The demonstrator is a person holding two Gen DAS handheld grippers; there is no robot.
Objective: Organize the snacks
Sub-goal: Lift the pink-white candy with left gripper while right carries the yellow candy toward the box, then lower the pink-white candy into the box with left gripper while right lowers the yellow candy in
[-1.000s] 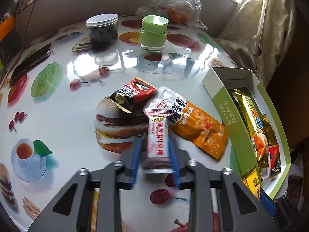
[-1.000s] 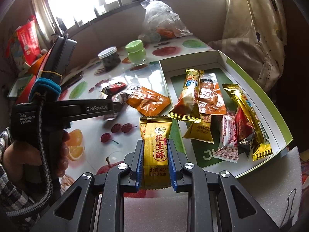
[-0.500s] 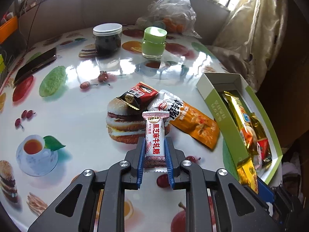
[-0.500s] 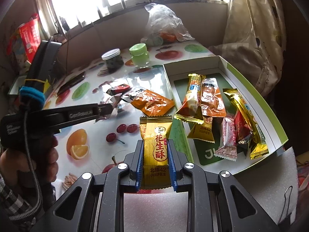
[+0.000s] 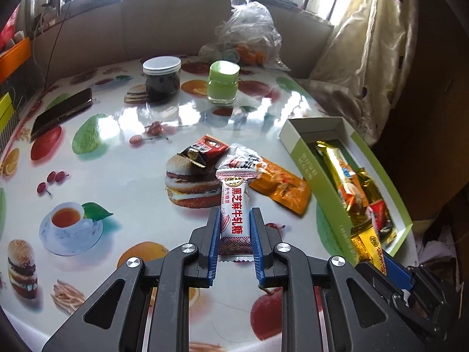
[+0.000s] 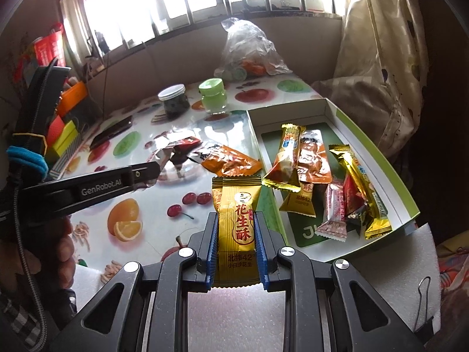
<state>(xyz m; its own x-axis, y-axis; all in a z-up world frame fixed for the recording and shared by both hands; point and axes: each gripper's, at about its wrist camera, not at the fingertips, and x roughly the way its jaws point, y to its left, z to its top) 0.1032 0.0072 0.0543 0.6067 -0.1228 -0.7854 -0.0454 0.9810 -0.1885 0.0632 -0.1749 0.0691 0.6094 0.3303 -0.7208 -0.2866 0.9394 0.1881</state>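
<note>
My left gripper (image 5: 234, 220) is shut on a white nougat candy (image 5: 234, 205) with red lettering and holds it above the table. My right gripper (image 6: 236, 226) is shut on a gold peanut-crisp packet (image 6: 236, 211) near the left wall of the green-and-white box (image 6: 378, 152). The box holds several snack packets (image 6: 310, 158); it also shows in the left wrist view (image 5: 310, 158). An orange packet (image 5: 278, 184) and a red-black packet (image 5: 205, 149) lie on the table. The left gripper shows in the right wrist view (image 6: 152, 170).
A dark jar (image 5: 161, 79), a green jar (image 5: 223, 82), a phone (image 5: 61, 111) and a plastic bag (image 5: 249, 38) stand at the back of the fruit-printed table (image 5: 88, 176). White foam (image 6: 395, 264) lies under the box's near edge. A curtain (image 6: 381, 58) hangs at right.
My left gripper shut on the white candy, lifted it off the table and drew back. My right gripper kept the gold packet and shifted slightly.
</note>
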